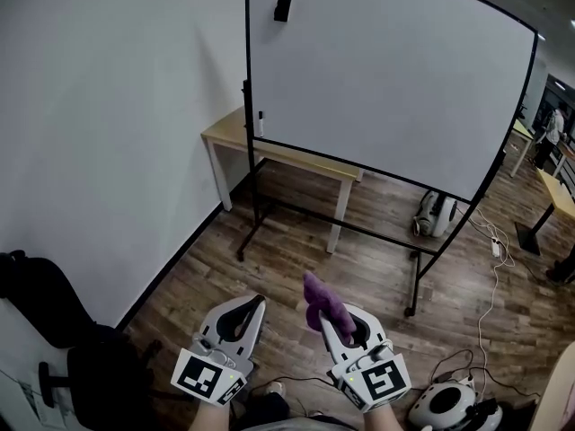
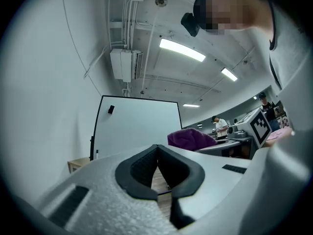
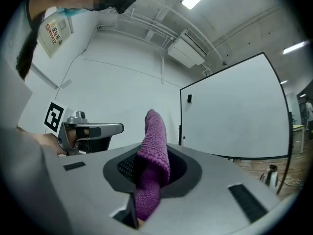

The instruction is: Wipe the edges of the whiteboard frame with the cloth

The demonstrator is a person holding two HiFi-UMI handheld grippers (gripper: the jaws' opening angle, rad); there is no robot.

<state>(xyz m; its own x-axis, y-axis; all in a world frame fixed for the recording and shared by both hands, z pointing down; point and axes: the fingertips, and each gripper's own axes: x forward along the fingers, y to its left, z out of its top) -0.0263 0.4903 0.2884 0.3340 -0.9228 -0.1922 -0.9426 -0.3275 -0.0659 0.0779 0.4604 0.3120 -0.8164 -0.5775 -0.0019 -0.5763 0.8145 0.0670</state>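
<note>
Lower centre: right hand-held gripper (image 1: 347, 320) clamps a purple cloth (image 1: 321, 301); left hand-held gripper (image 1: 258, 304) beside it is closed, empty. A whiteboard (image 1: 386, 79) stands upper right.

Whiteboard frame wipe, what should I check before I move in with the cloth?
1. Purple cloth clamped in right gripper: ok.
2. Cloth end free beyond the gripper for wiping: ok.
3. Left gripper shut, holding nothing: ok.
4. Cloth touching whiteboard frame: not ok, the frame stands well apart, ahead.
5. Power strip lying near the frame's right side: not ok, possible trip risk.
</note>
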